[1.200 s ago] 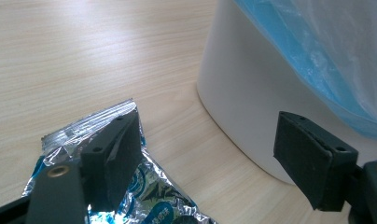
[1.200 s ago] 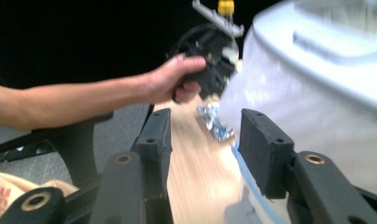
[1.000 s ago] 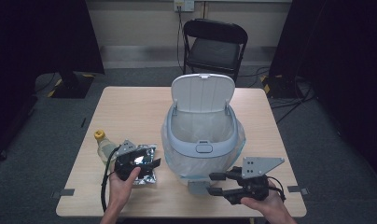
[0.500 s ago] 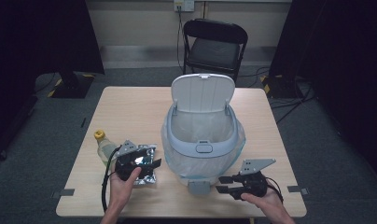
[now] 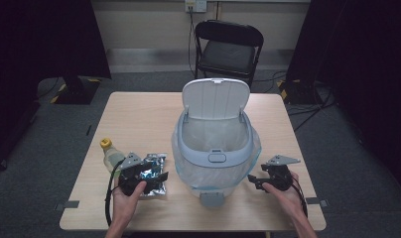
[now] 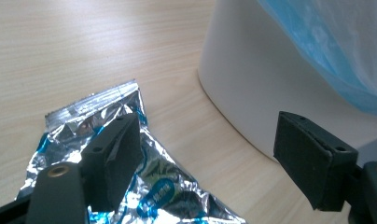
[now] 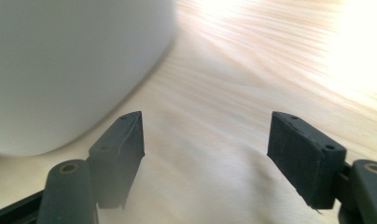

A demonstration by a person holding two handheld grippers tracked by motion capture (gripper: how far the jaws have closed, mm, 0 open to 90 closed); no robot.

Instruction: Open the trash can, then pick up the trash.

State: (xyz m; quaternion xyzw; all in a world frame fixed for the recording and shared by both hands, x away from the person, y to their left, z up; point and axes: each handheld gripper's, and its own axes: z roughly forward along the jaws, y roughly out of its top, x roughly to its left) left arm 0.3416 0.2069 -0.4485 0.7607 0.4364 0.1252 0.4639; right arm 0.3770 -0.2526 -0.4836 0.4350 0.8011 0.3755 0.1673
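Left gripper view: foil packet flat on tabletop, under left tool, jaws apart, one over the foil. Right tool jaws just opened, nothing between, beside bin.

From where I stand I count one worktop. On it there is one white bin with one lid raised and one clear liner in it, one foil packet, and one bottle with a yellow cap. There are two claws, the left claw and the right claw, each in one of two hands. Behind the worktop is one black chair.
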